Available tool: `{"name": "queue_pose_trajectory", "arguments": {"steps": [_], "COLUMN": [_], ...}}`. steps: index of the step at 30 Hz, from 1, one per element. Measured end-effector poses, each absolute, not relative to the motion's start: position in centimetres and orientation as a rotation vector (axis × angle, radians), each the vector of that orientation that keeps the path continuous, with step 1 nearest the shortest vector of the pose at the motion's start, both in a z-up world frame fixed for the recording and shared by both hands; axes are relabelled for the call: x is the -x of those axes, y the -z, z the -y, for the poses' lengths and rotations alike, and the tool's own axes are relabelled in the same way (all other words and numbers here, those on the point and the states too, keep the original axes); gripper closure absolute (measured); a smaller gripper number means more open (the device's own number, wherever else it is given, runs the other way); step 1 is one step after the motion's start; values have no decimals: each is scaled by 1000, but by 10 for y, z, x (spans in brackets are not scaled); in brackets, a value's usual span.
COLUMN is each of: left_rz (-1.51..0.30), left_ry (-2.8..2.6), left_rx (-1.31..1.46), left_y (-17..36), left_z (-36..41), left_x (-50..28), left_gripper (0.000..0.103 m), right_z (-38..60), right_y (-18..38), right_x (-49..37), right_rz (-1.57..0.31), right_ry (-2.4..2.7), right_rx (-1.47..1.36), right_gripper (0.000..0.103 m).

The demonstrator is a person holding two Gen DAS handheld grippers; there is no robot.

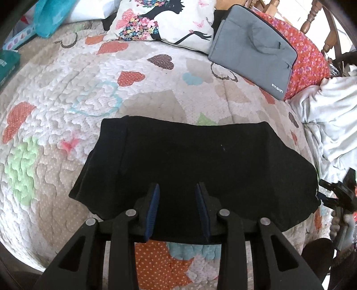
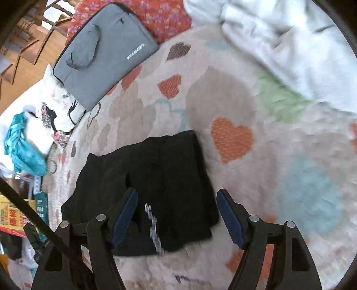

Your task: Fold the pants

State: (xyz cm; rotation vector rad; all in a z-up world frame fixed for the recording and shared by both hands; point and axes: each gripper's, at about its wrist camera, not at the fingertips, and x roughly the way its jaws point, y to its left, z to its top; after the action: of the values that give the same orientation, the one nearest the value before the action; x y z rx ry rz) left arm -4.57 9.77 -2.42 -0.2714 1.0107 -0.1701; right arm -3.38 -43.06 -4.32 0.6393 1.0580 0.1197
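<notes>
1. The setting is a bed covered by a cream quilted bedspread patterned with orange, brown, green and blue hearts. At its far side lie a white cushion printed with a black dancing figure and flowers, a flat grey fabric laptop sleeve with a handle, a red floral cloth, and a crumpled pale grey-white sheet.

2. The black fabric pants lie flat on the bedspread, already folded into a compact, roughly rectangular bundle. In the left wrist view the long axis runs from side to side, across the line of the fingers. A small white printed logo shows near the bundle's near edge in the right wrist view.

3. The left gripper hovers directly over the near long edge of the pants. Its blue-padded jaws stand partly apart, and nothing is held between them. Whether the pads touch the cloth cannot be told.

4. The right gripper stands at 1 short end of the bundle, looking along its length. Its jaws are spread wide, spanning that corner of the pants, and they hold nothing. This view is slightly blurred.

5. Judgement: both grippers are close, but the left sits squarely over the middle of the bundle, while the right is at its end. The folding looks nearly complete; a further fold would likely bring 1 short end over the other.
</notes>
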Motion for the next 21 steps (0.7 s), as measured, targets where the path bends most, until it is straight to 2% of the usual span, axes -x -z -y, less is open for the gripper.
{"name": "queue_pose_trajectory", "arguments": {"steps": [3,5,6,7,8,10,15,18,20,21], "left_rz": [-1018,-1022,-1024,-1027,-1032,-1040,-1057,-1063,-1068,-1072], "left_ry": [165,164,162,158,157,156,133,119,103,83], "left_rx": [266,272,274,275,278,287,297,308,306,299], "left_y": [27,28,29,30,31,33,37,38,38,39], "left_z": [-96,-96,-95,-95,-95,-96,-102,-107,-109,-111], "left_x": [43,41,40,39,38,37,35,36,36,35], "left_gripper": [70,70,70,70,70,70,70,70,70,70], "right_z": [416,410,407,403,402,393,390,393,386,386], "right_y": [60,57,54,51,48,37,9,13,22,25], "right_x": [18,15,16,16,18,23,28,25,22,21], "right_rz": [-1056,-1056,-1057,-1059,-1051,-1034,-1016,-1060,-1110,-1117], "right_ry": [-168,-193,-212,-236,-244,-242,-90,-37,-13,0], "right_rx": [-654,-678,-684,-692,-696,-647,-479,-430,-380,-377], "right_gripper": [19,26,55,68,71,83,87,87,81,72]}}
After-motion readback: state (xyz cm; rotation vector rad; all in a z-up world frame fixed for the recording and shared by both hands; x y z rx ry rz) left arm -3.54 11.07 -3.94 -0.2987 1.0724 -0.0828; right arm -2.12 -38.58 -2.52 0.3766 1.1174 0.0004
